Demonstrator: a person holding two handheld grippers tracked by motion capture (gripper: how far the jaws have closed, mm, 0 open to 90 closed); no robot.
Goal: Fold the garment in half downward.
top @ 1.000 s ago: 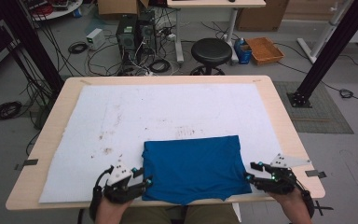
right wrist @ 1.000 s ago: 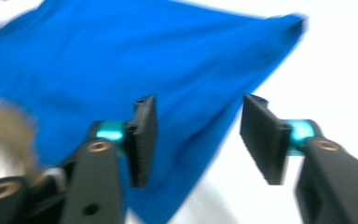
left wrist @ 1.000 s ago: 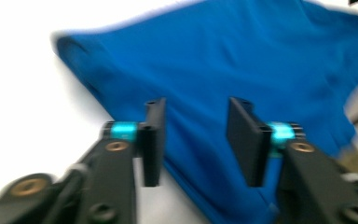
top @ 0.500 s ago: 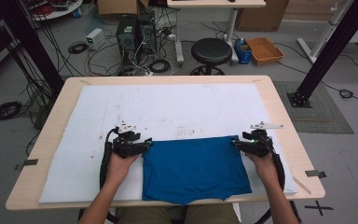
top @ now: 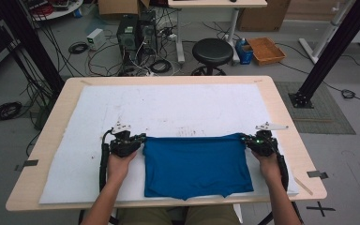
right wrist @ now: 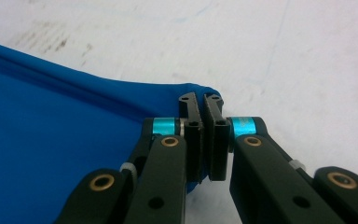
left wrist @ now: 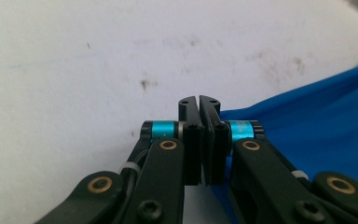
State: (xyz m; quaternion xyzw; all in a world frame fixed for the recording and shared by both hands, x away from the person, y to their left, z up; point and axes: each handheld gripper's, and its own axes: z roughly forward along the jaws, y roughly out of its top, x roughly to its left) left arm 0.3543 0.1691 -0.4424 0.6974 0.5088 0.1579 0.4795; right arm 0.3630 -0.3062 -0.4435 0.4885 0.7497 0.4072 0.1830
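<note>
A blue cloth (top: 197,166) lies flat on the white mat (top: 178,108), near the table's front edge. My left gripper (top: 142,139) sits at its far left corner. In the left gripper view the gripper (left wrist: 199,103) has its jaws pressed together, with the cloth (left wrist: 317,130) running in from the right. My right gripper (top: 245,139) is at the far right corner. In the right gripper view the cloth (right wrist: 51,130) wraps around the closed tips of the gripper (right wrist: 200,100). Both pairs of jaws have just been closing, each with a cloth corner between them.
The wooden table (top: 286,117) borders the mat on all sides. Beyond its far edge the floor holds a black stool (top: 212,49), computer towers (top: 133,30), loose cables and an orange basket (top: 266,49). A black frame post (top: 318,61) stands at the right.
Both hands went from the cloth's near corners up to its far corners. The jaws, open half a second ago, are now closed on the corners, and the far edge looks pulled straighter.
</note>
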